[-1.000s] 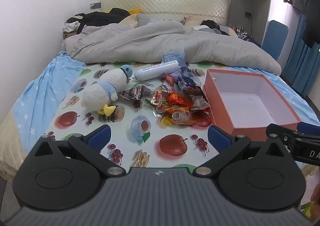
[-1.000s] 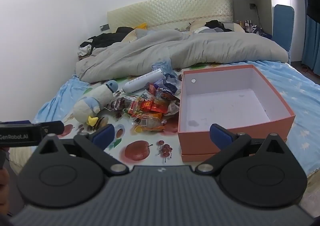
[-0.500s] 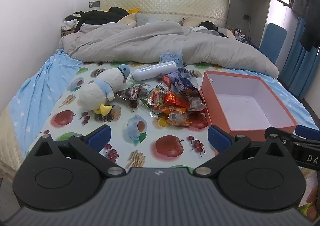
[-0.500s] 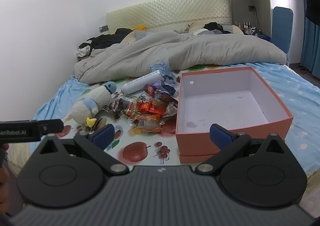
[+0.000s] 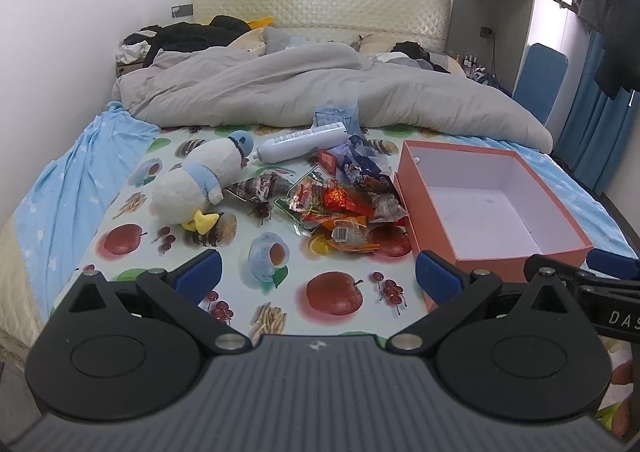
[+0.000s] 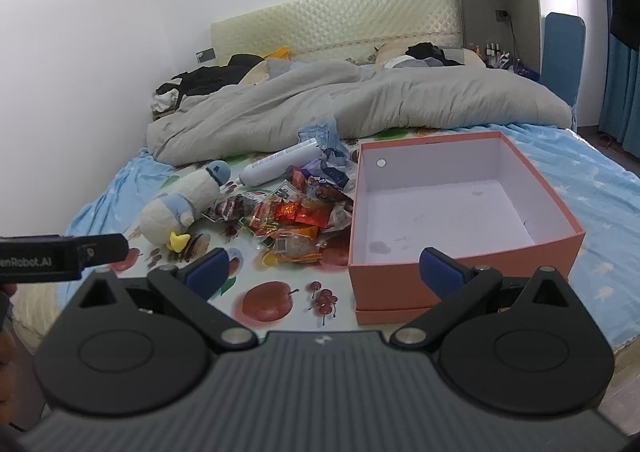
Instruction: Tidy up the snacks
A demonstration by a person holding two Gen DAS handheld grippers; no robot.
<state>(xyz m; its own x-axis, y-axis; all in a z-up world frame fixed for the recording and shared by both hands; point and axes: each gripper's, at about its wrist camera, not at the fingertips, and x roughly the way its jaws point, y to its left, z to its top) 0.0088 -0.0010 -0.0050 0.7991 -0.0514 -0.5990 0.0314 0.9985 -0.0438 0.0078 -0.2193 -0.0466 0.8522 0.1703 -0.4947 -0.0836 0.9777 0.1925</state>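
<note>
A pile of snack packets (image 5: pixel 344 204) (image 6: pixel 296 216) in red, orange and blue wrappers lies on the fruit-print mat in the middle of the bed. An open, empty orange box (image 5: pixel 488 204) (image 6: pixel 452 208) with a white inside stands just right of the pile. My left gripper (image 5: pixel 318 276) is open and empty, held above the bed's near edge, short of the pile. My right gripper (image 6: pixel 324 270) is open and empty, in front of the box's near left corner.
A white and blue plush duck (image 5: pixel 200 184) (image 6: pixel 180 204) lies left of the snacks. A white bottle (image 5: pixel 300 142) (image 6: pixel 276 166) lies behind them. A grey duvet (image 5: pixel 320 92) covers the far half of the bed. A blue chair (image 5: pixel 538 80) stands at the right.
Both views have pulled back and risen slightly, so the bed items sit a little lower and farther. Both grippers stay open and empty.
</note>
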